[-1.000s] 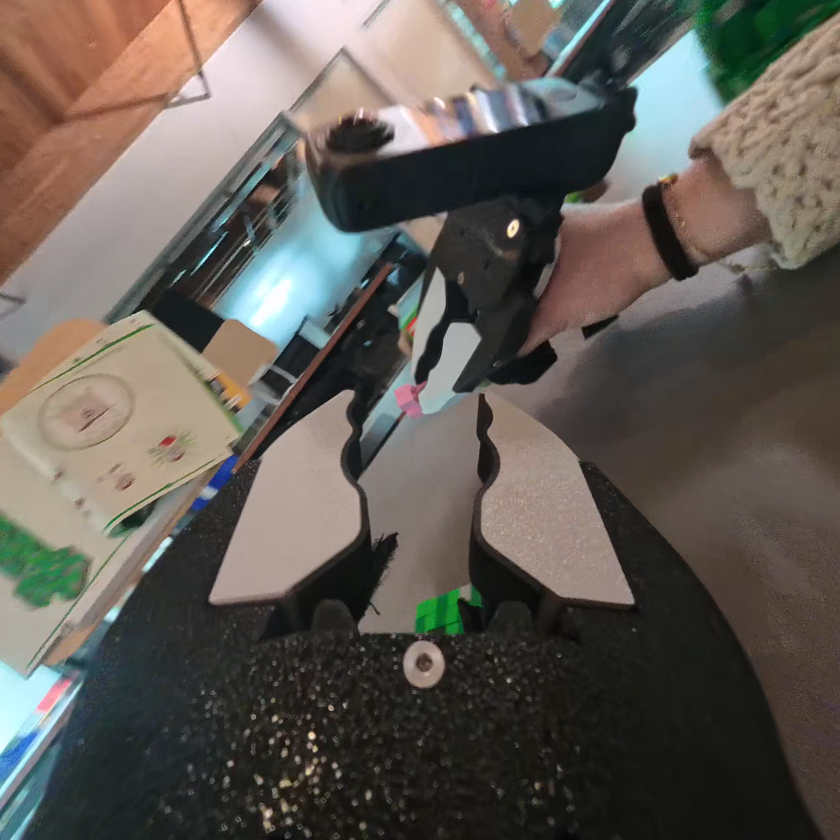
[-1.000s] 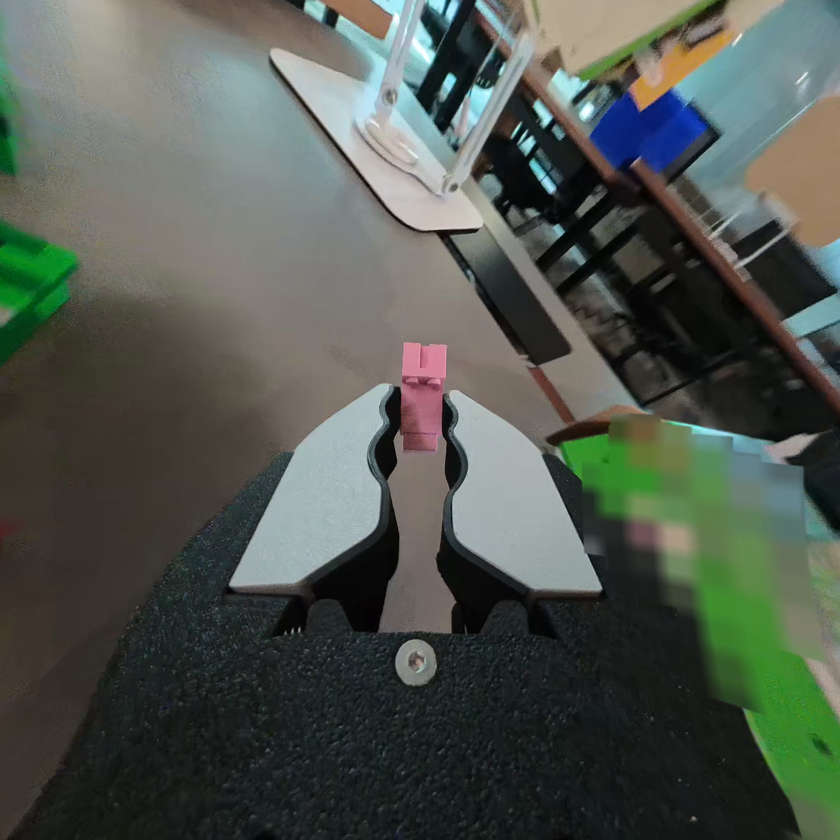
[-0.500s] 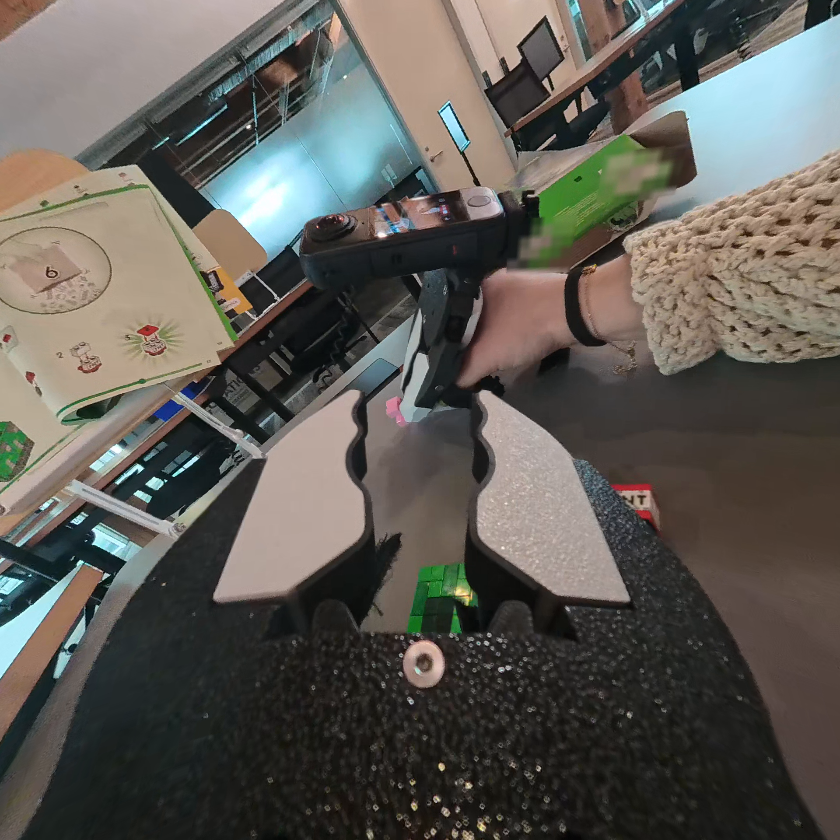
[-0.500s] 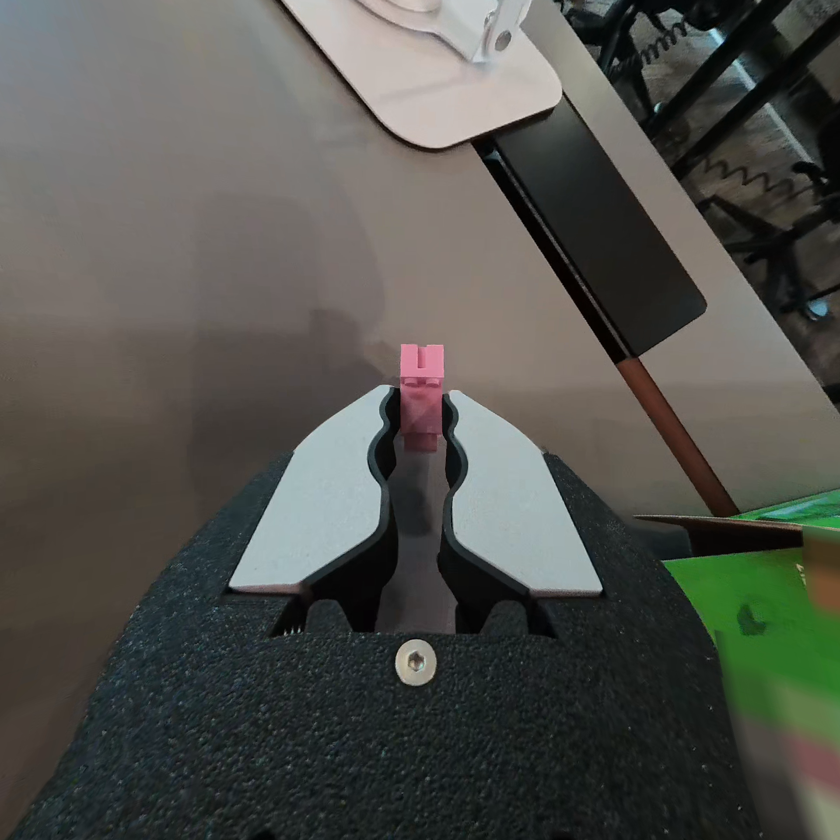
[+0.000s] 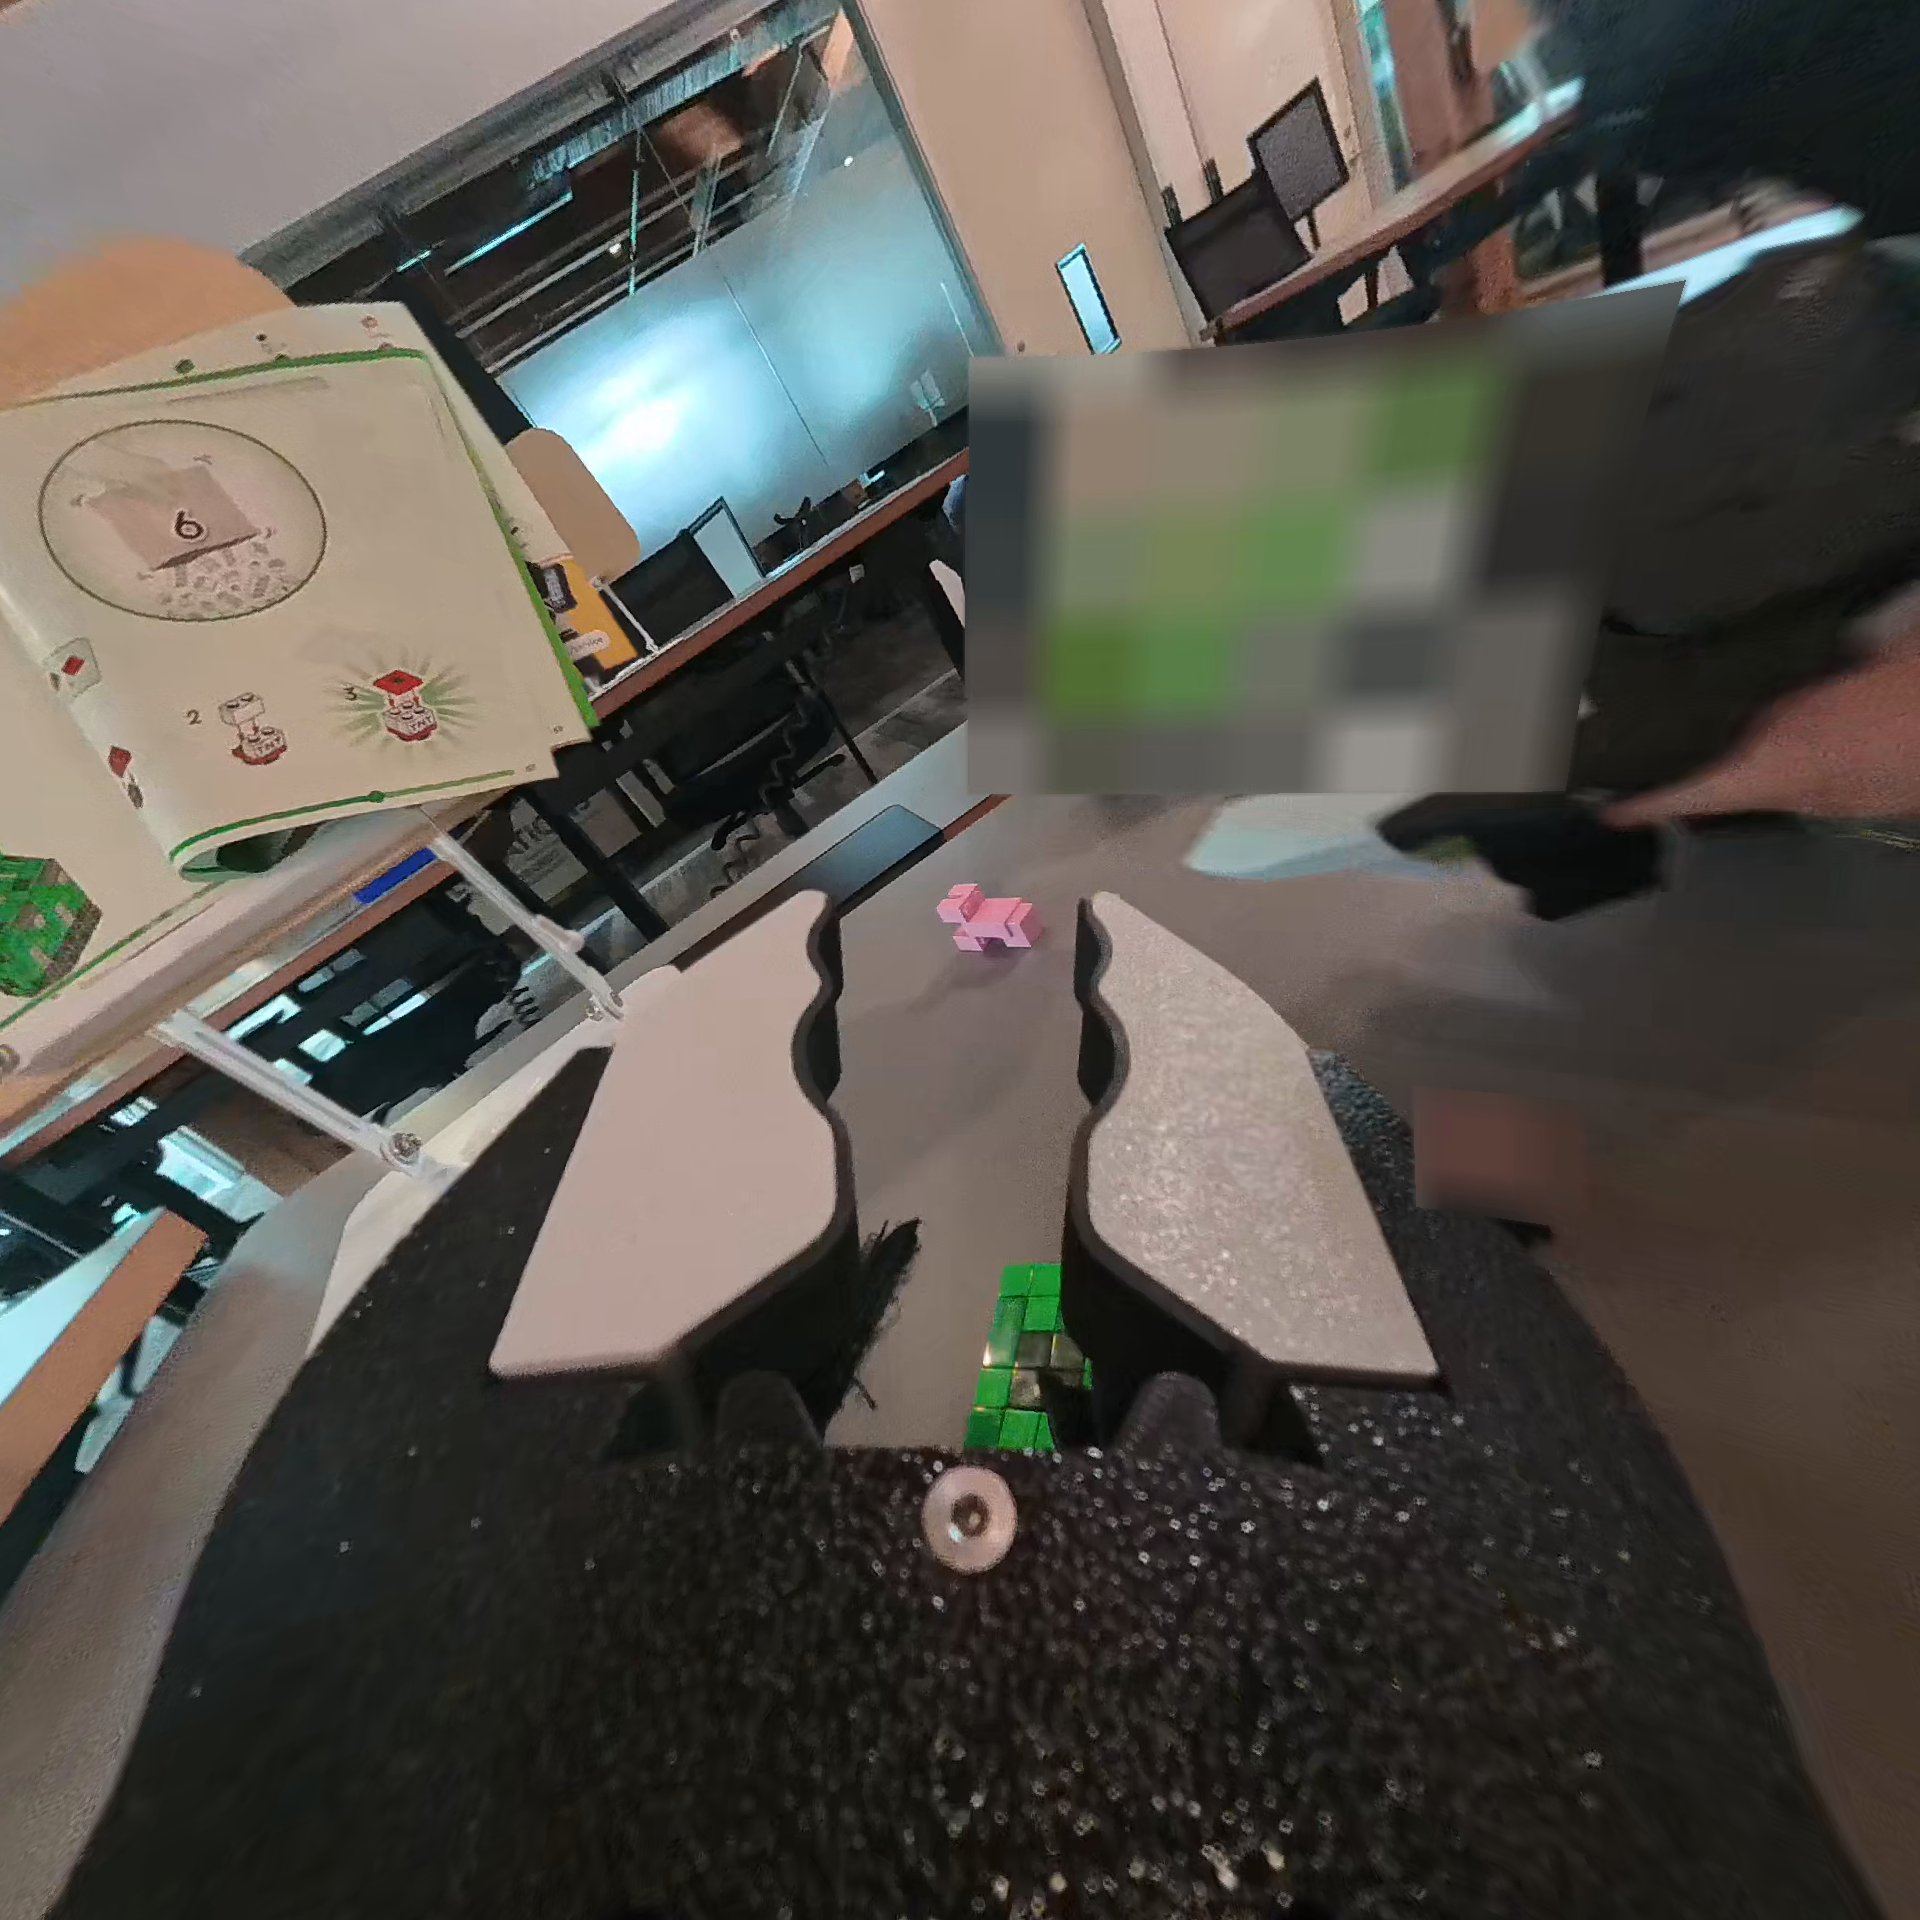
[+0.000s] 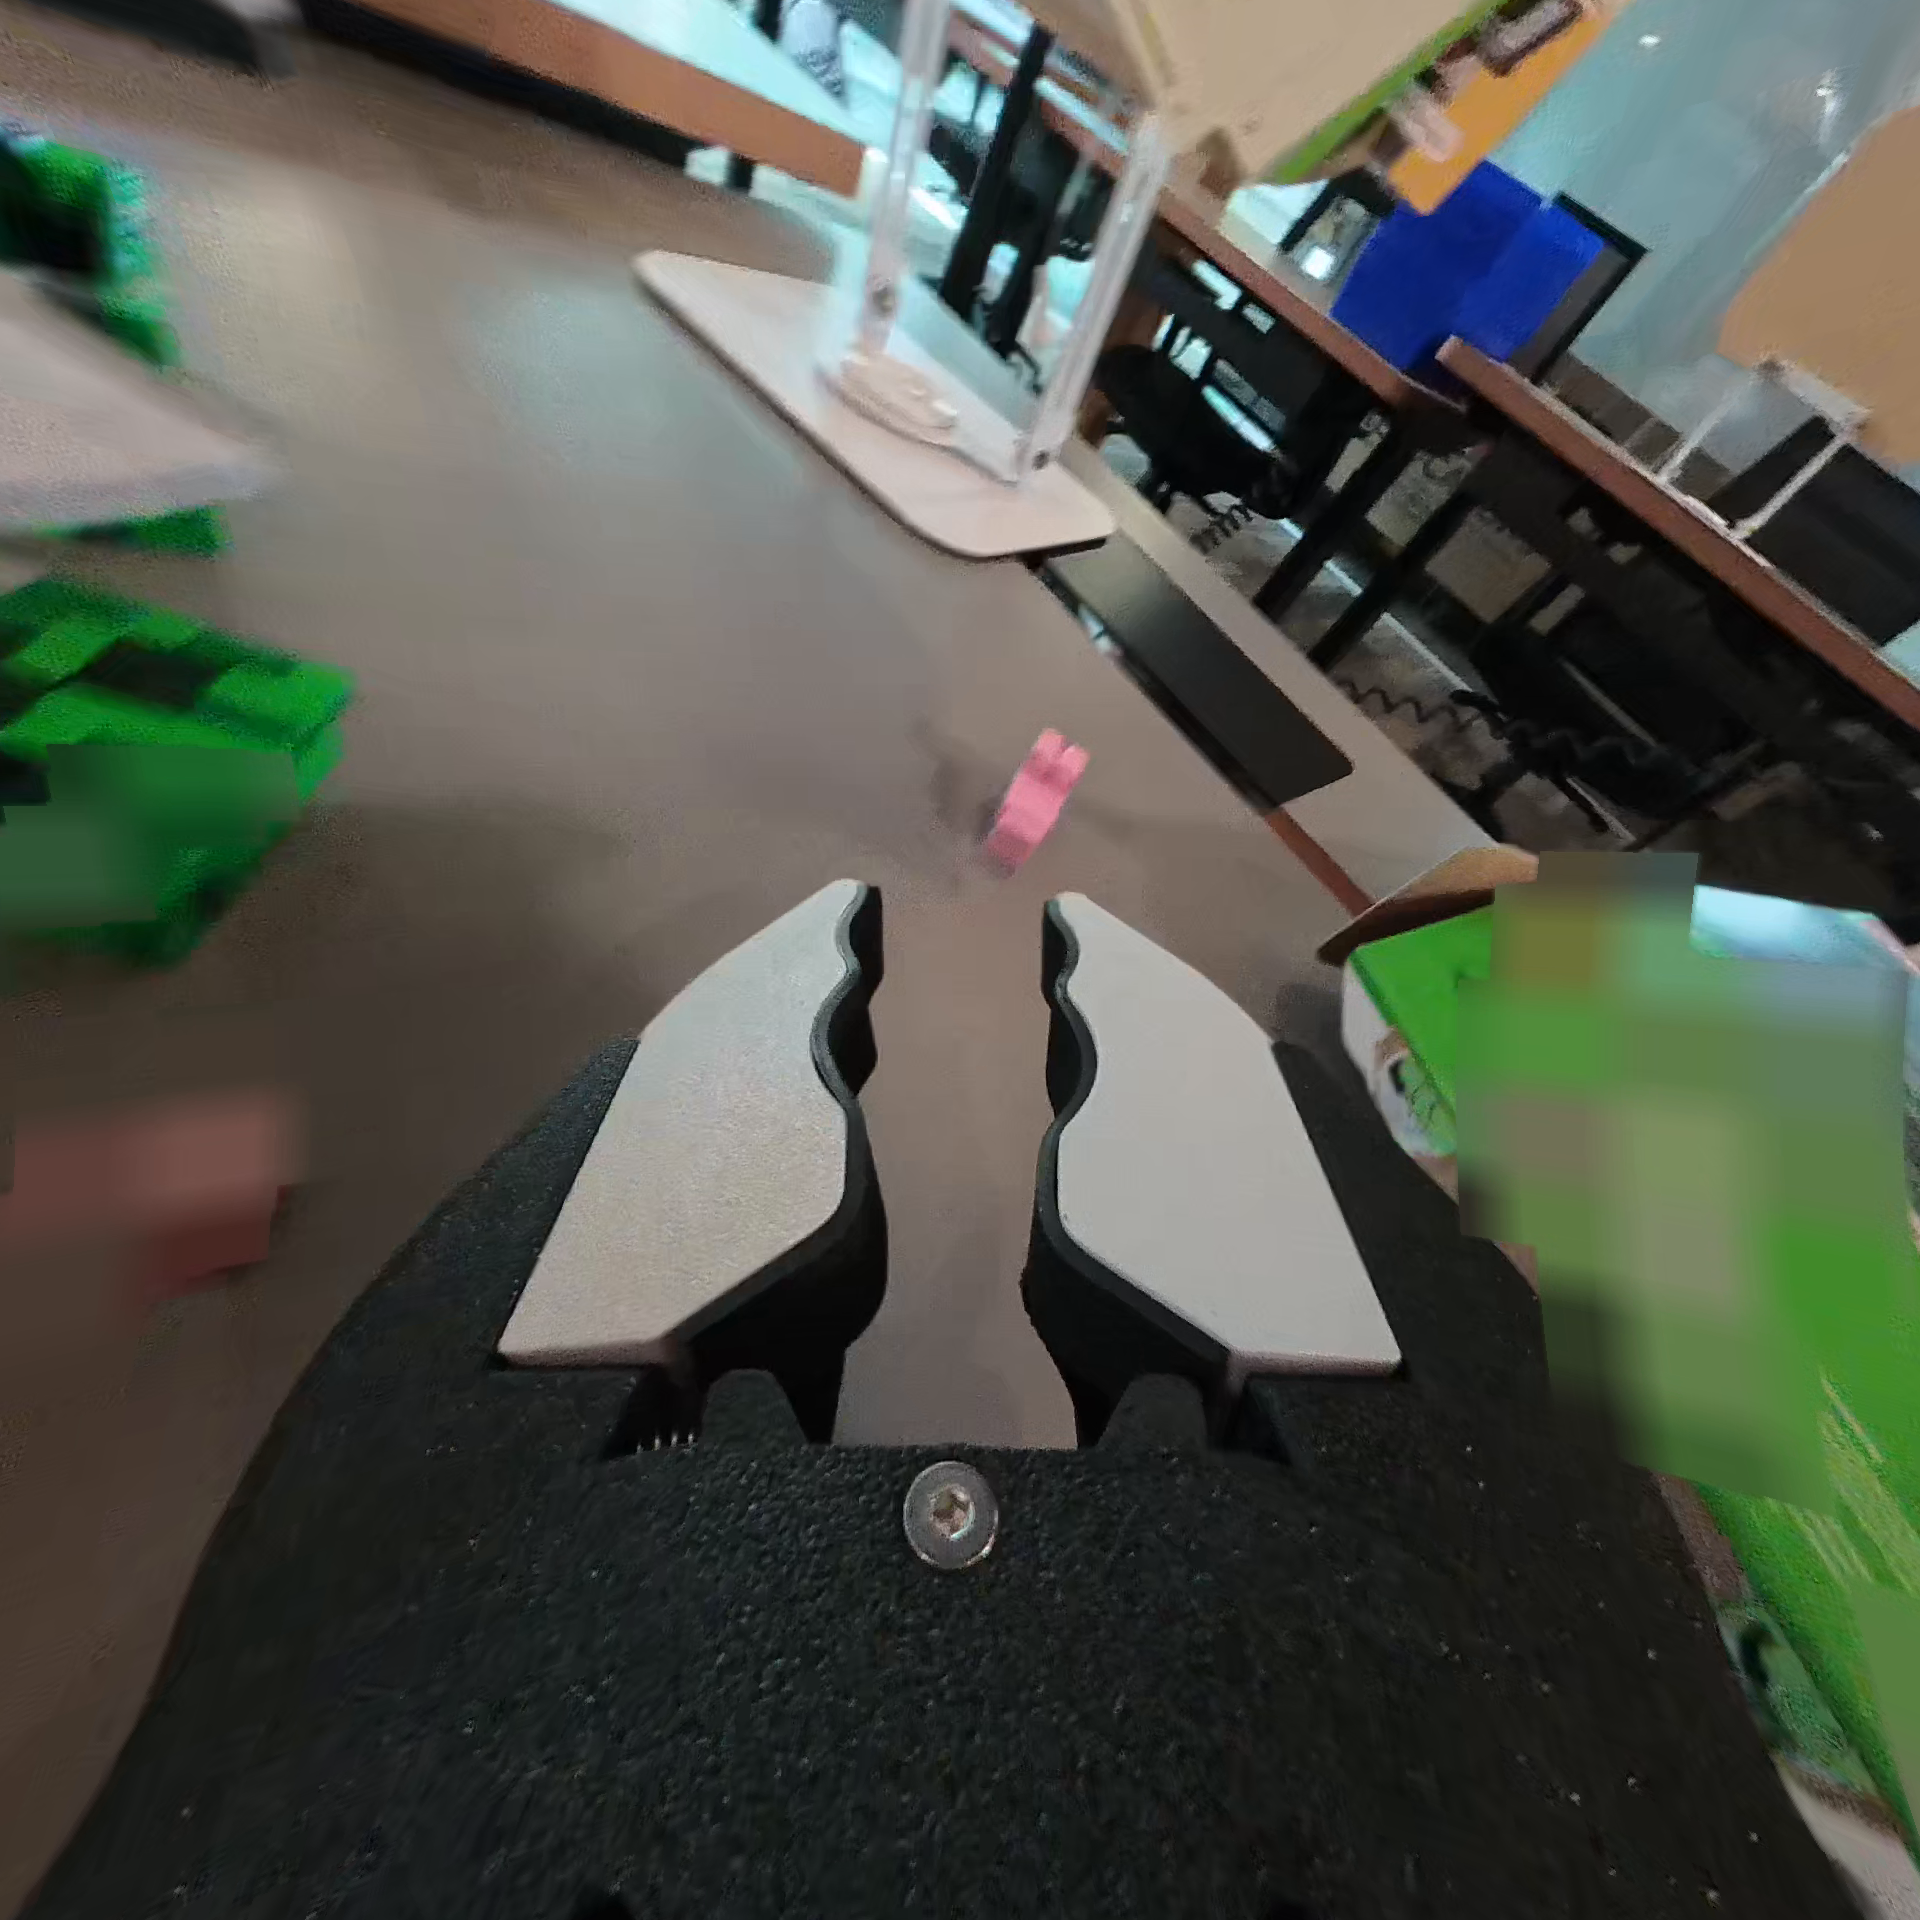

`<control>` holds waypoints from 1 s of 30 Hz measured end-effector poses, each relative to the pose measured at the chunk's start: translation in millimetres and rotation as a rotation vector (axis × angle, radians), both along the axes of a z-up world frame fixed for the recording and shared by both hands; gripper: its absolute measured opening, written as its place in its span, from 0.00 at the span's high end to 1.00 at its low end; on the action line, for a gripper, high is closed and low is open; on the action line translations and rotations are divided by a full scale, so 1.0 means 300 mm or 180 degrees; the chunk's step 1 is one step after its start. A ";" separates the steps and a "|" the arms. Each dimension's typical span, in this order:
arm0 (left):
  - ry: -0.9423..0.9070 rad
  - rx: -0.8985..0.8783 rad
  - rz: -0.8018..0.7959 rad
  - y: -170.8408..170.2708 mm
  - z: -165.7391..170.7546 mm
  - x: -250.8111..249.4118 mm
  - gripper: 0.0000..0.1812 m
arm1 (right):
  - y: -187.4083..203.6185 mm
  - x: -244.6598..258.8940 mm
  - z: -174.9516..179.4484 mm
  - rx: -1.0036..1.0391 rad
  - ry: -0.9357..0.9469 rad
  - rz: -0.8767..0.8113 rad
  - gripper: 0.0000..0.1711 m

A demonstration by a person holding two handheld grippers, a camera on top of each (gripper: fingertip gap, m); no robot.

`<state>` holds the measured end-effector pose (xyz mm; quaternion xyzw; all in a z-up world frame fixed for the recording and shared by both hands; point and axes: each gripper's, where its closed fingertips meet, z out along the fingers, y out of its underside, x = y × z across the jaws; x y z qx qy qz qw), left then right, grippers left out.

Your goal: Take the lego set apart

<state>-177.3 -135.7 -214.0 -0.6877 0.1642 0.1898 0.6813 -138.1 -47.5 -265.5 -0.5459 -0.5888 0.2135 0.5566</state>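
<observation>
Left wrist view: the left tongs (image 5: 954,914) are hovering spread and empty over the counter (image 5: 1714,1299). A pink piece (image 5: 987,918) is lying on the counter just beyond the tips. A green build (image 5: 1023,1361) is showing low between the fingers. A booklet (image 5: 270,582) is standing at left.

Right wrist view: the right tongs (image 6: 961,902) are gaping, gripping nothing. The pink piece (image 6: 1036,798) is sitting just ahead, apart from them. Green bricks (image 6: 156,727) are lying at left, a green box (image 6: 1413,966) at right.
</observation>
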 end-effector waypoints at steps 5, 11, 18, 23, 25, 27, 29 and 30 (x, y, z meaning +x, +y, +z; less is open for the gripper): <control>-0.0028 0.0027 -0.0141 -0.001 0.008 0.018 0.78 | -0.231 0.111 -0.055 -0.0239 -0.0371 0.0540 0.86; -0.0075 -0.0002 -0.0317 -0.001 0.005 0.045 0.79 | -0.362 0.131 -0.134 -0.0630 -0.0970 0.1345 0.82; -0.0191 -0.0061 -0.0609 -0.002 0.000 0.079 0.81 | -0.374 0.118 -0.140 -0.0673 -0.1137 0.2189 0.73; -0.0184 -0.0058 -0.0634 -0.002 0.003 0.078 0.81 | -0.378 0.116 -0.163 -0.0992 -0.1446 0.2552 0.75; -0.0220 -0.0071 -0.0650 -0.001 0.000 0.078 0.81 | -0.375 0.107 -0.164 -0.1015 -0.1470 0.2594 0.78; -0.0255 -0.0093 -0.0702 0.000 -0.005 0.084 0.81 | -0.375 0.104 -0.166 -0.1074 -0.1502 0.2610 0.81; -0.0284 -0.0094 -0.0814 -0.002 -0.007 0.099 0.81 | -0.377 0.108 -0.163 -0.1072 -0.1480 0.2630 0.89; -0.0286 -0.0096 -0.0843 -0.003 -0.007 0.103 0.81 | -0.375 0.106 -0.164 -0.1033 -0.1464 0.2598 0.89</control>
